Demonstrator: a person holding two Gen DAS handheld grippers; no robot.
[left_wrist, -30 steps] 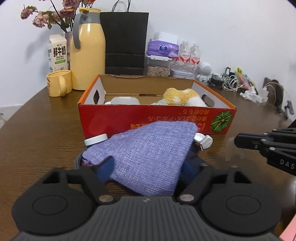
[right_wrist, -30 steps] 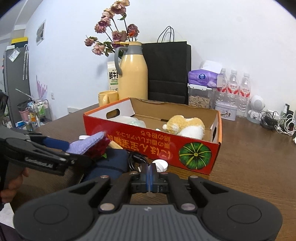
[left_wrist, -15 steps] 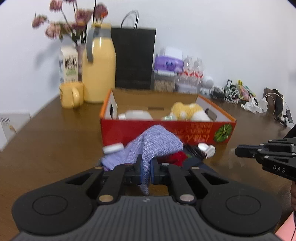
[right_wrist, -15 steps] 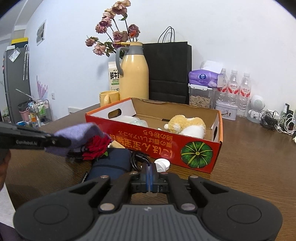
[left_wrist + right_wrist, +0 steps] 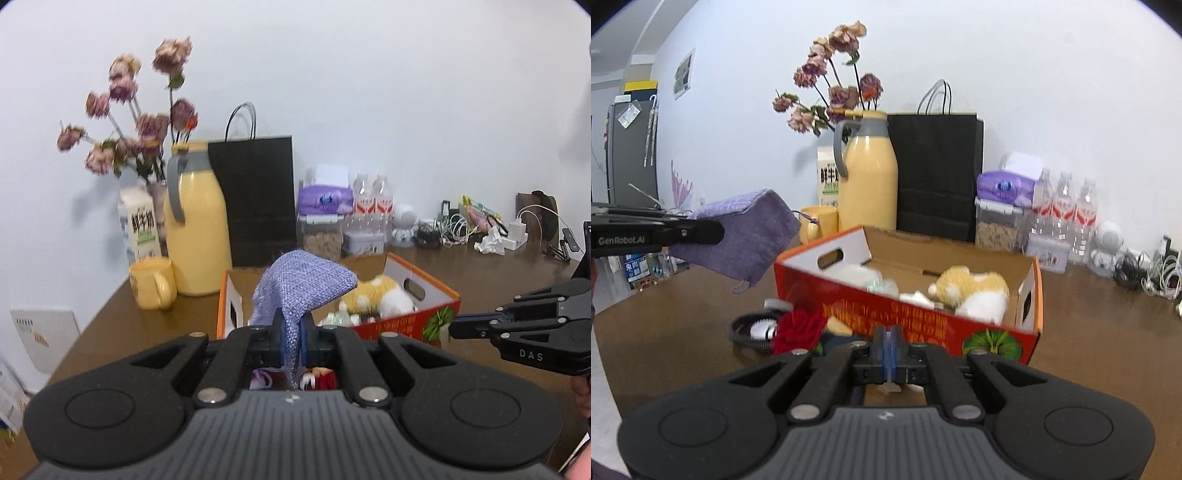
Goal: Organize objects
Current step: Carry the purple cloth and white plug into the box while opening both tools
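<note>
My left gripper (image 5: 291, 326) is shut on a corner of a purple woven pouch (image 5: 304, 282), which hangs in the air above the table. From the right wrist view the left gripper (image 5: 701, 232) holds the pouch (image 5: 746, 240) up, left of the red cardboard box (image 5: 923, 325). The box holds a yellow and white plush toy (image 5: 975, 291) and pale items. A red rose (image 5: 801, 328), a black ring-shaped cable (image 5: 746, 334) and a white cap (image 5: 775, 304) lie in front of it. My right gripper (image 5: 889, 350) is shut, low before the box front; a small translucent bit shows under its pads.
Behind the box stand a yellow thermos jug (image 5: 868, 181), a yellow mug (image 5: 151, 282), a milk carton (image 5: 138, 225), dried flowers (image 5: 831, 85) and a black paper bag (image 5: 934, 166). Tissues, water bottles (image 5: 1063, 206) and tangled cables (image 5: 454, 227) line the back right.
My left gripper closed on the purple pouch and lifted it off the pile, uncovering the red rose and the dark items beneath. The right gripper stayed shut.
</note>
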